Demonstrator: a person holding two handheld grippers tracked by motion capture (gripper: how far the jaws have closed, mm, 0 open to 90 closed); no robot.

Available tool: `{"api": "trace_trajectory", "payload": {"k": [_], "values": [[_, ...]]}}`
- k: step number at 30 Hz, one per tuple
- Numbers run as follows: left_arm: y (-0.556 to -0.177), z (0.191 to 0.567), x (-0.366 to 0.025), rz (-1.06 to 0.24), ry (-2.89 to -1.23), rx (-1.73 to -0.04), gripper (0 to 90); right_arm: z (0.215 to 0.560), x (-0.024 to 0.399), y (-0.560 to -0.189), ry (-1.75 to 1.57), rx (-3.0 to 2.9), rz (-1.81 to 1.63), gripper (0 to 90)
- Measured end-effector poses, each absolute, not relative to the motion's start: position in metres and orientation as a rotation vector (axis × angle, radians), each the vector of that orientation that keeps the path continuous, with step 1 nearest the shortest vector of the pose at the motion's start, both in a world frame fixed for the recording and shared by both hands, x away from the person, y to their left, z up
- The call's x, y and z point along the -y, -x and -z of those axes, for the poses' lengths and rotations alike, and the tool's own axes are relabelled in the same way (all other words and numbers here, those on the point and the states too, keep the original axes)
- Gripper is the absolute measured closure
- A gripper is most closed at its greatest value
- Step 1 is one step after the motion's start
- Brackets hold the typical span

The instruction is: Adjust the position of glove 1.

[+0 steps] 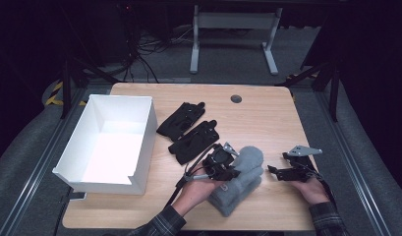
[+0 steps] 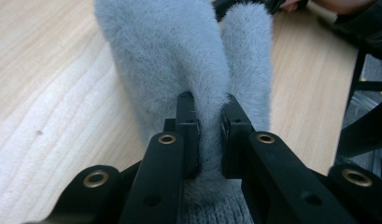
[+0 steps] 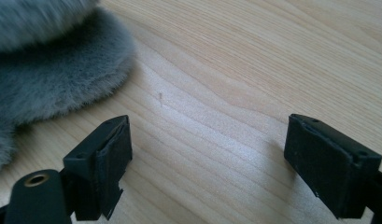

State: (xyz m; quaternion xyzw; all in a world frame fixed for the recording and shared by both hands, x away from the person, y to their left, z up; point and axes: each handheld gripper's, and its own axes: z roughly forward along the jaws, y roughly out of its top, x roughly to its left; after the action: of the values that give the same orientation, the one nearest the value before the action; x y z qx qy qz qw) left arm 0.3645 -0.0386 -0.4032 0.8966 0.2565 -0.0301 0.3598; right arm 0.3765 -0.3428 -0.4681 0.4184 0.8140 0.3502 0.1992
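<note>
Two grey fuzzy mittens (image 1: 248, 161) lie stacked near the table's front edge, right of centre. My left gripper (image 1: 229, 173) sits on their left side. In the left gripper view its jaws pinch a fold of the upper grey mitten (image 2: 170, 60), and the left gripper (image 2: 208, 112) is shut on it. My right gripper (image 1: 275, 170) rests low over bare wood just right of the mittens. In the right gripper view the right gripper (image 3: 207, 140) stands open with nothing between its fingers, and the grey mitten's edge (image 3: 48, 79) lies at the upper left.
Two black gloves (image 1: 181, 119) (image 1: 193, 141) lie side by side left of the mittens. A white open box (image 1: 145, 140) stands at the table's left side. The wooden table (image 1: 257, 118) has a round grommet (image 1: 236, 99) near its far edge.
</note>
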Motion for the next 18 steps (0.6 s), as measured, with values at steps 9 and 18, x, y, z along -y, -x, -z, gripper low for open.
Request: {"api": "trace_trajectory", "payload": {"k": [9,18], "values": [[-0.363,0.411,0.040,0.057,-2.324,-0.635,71.0,0.468,0.343,-0.376,-1.171,-2.276,-0.980,15.4],[-0.352,0.388,0.028,-0.008,-2.280,-0.559,42.6,0.468,0.343,-0.376,-1.170,-2.276,-0.980,15.4]]}}
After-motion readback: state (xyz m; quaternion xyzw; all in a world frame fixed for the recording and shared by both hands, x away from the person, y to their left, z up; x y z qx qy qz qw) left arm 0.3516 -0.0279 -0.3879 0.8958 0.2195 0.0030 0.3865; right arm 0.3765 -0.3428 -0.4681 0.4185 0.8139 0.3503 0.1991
